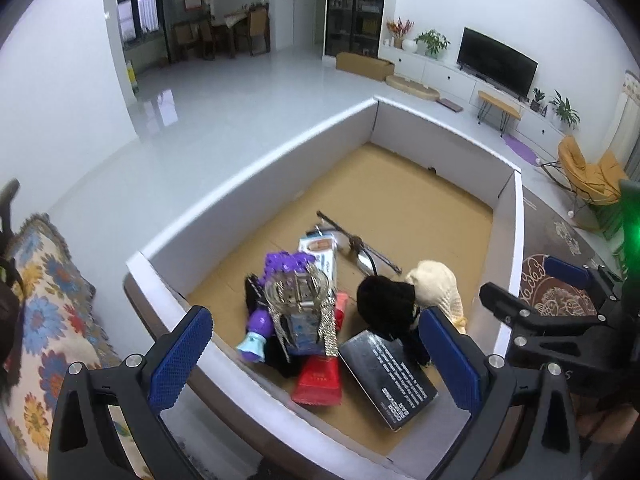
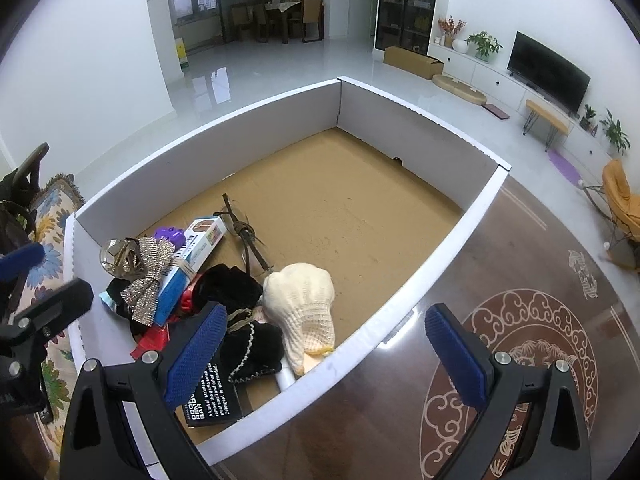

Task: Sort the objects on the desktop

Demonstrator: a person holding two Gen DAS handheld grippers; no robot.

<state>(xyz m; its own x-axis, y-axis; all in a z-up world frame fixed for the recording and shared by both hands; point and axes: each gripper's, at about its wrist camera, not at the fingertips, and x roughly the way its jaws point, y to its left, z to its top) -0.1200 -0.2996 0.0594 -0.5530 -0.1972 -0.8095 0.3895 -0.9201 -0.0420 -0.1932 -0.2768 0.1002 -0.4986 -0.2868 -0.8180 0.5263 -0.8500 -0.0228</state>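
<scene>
While both claws hover spread and empty above the near wall of the white box (image 2: 440,248), the pile lies in its near-left corner. The left claw (image 1: 316,356) is nearer, directly over the bow (image 1: 300,300); the right claw (image 2: 320,344) is beside the cream glove (image 2: 304,300), whose length points toward it. A black pouch (image 2: 248,340) crowds that glove.
</scene>
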